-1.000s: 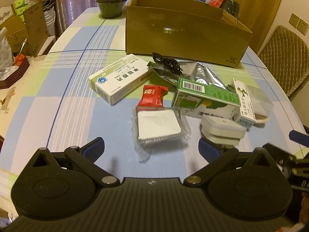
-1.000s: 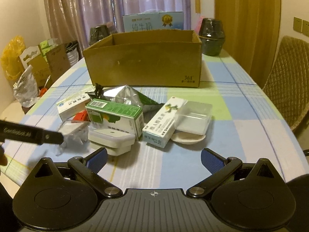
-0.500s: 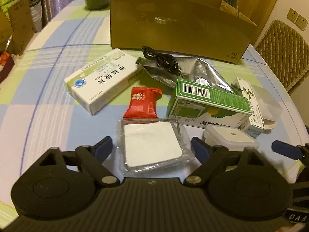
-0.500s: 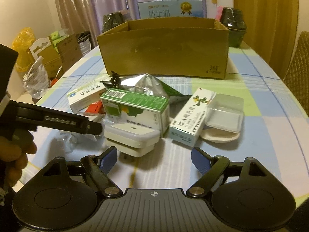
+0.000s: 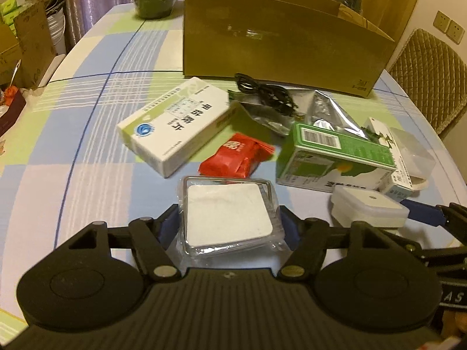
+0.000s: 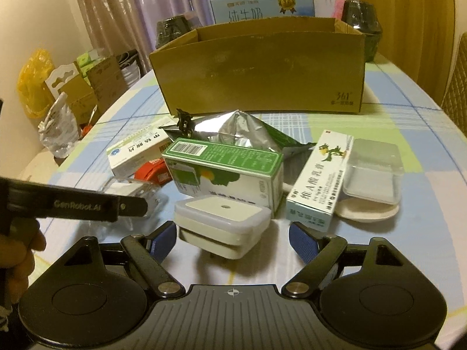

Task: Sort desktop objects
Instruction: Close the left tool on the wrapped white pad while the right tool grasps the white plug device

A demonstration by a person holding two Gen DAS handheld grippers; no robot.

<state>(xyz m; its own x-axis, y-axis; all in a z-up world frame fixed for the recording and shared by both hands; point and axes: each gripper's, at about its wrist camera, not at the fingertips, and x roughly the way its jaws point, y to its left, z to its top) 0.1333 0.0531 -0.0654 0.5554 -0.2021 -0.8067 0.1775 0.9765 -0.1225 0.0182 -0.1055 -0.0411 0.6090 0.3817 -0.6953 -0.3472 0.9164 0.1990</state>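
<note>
**Kid:** What was the left gripper (image 5: pixel 229 227) doing?

**Helper:** Its two blue fingers (image 5: pixel 167 227) sat on both sides of a white square in a clear wrapper (image 5: pixel 227 218). They were right up against the wrapper, one on the left and one on the right. I could not tell if they were squeezing it tight or just touching.

**Kid:** And the right gripper (image 6: pixel 233 240)?

**Helper:** It was wide open and held nothing. A white plug block (image 6: pixel 221 224) lay on the table between its fingers, closer to the left one.

**Kid:** What else was on the table?

**Helper:** A red snack packet (image 5: pixel 236 159) lay just past the wrapped square. Left of that was a white medicine box (image 5: pixel 175 125). To the right was a green box (image 5: pixel 332 157), and past it a long white box with a green dragon (image 6: pixel 319 180). A clear plastic tub (image 6: pixel 373 170) sat right beside that one. A silver foil bag (image 6: pixel 242 129) and a black cable (image 5: pixel 265 93) lay farther back.

**Kid:** And the big box?

**Helper:** A brown cardboard box (image 6: pixel 262 67) stood open at the far side, on the checked tablecloth (image 5: pixel 87 116).
</note>
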